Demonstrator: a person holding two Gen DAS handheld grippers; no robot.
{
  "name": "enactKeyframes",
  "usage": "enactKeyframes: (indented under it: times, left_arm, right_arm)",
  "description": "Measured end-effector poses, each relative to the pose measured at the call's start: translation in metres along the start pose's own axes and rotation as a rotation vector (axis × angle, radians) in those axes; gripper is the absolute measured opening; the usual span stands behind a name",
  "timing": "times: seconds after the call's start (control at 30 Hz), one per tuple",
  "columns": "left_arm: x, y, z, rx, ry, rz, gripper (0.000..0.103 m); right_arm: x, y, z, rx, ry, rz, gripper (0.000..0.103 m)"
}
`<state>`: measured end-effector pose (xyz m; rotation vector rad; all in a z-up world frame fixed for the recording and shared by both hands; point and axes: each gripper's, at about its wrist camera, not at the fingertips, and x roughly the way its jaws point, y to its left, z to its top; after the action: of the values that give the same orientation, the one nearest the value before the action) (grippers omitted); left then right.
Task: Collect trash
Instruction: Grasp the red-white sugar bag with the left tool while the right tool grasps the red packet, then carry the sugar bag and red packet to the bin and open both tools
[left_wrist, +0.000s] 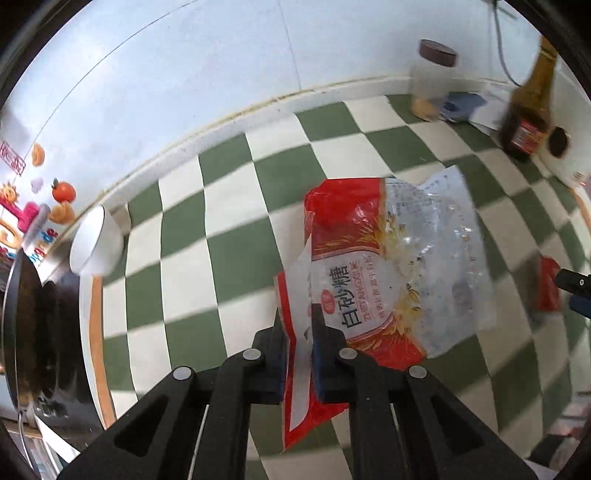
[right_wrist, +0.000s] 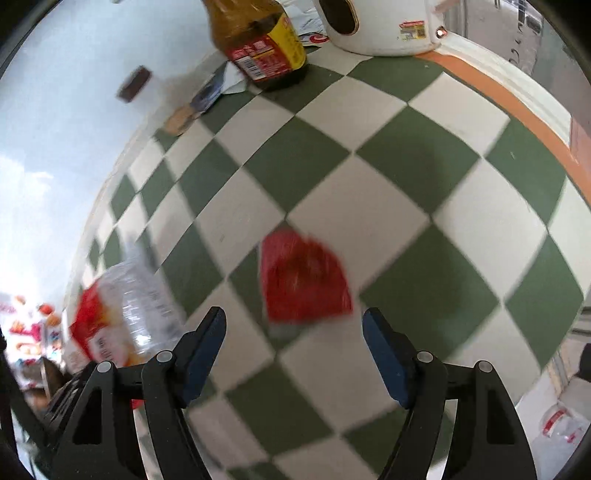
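Two pieces of trash matter here. My left hand-held gripper (left_wrist: 299, 325) is clamped on the edge of the empty white-sugar bag (left_wrist: 384, 273), which hangs from it above the checkered tabletop (left_wrist: 229, 206). My right hand-held gripper (right_wrist: 293, 332) stands wide open with nothing in it; the small red wrapper (right_wrist: 303, 277) lies flat just ahead, centred between the fingers, so the right is nearer.
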<state>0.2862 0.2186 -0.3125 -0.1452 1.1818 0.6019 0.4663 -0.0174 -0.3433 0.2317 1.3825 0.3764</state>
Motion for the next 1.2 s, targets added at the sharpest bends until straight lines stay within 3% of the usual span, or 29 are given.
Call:
enactKeyframes:
  times: [0.13, 0.23, 0.3, 0.47, 0.8, 0.83, 1.0, 1.2]
  left_arm:
    - [0.017, -0.004, 0.019, 0.012, 0.005, 0.016, 0.008]
    - [0.014, -0.013, 0.028, 0.031, 0.004, -0.013, 0.007]
    - [0.009, -0.022, 0.031, 0.047, 0.0, -0.039, 0.007]
    - [-0.031, -0.048, 0.045, 0.086, -0.045, -0.164, 0.006]
    - [-0.15, -0.13, 0.062, 0.249, -0.231, -0.379, 0.004]
    - [-0.162, -0.14, 0.06, 0.274, -0.246, -0.402, 0.0]
    - [-0.214, -0.206, 0.037, 0.421, -0.295, -0.504, 0.0]
    - [-0.26, -0.275, -0.009, 0.58, -0.277, -0.632, 0.0]
  right_arm:
    - [0.026, 0.01, 0.019, -0.042, 0.003, -0.098, 0.076]
    - [0.033, 0.031, 0.019, -0.14, -0.04, -0.159, 0.036]
    - [0.033, 0.027, 0.017, -0.126, -0.037, -0.135, 0.022]
    - [0.008, -0.005, 0.009, -0.023, -0.082, -0.051, 0.019]
    - [-0.112, -0.108, -0.044, 0.183, -0.274, 0.031, 0.018]
    - [-0.125, -0.122, -0.053, 0.204, -0.293, 0.032, 0.018]
    - [-0.185, -0.192, -0.103, 0.351, -0.383, 0.007, 0.018]
    - [-0.24, -0.272, -0.184, 0.548, -0.475, -0.031, 0.018]
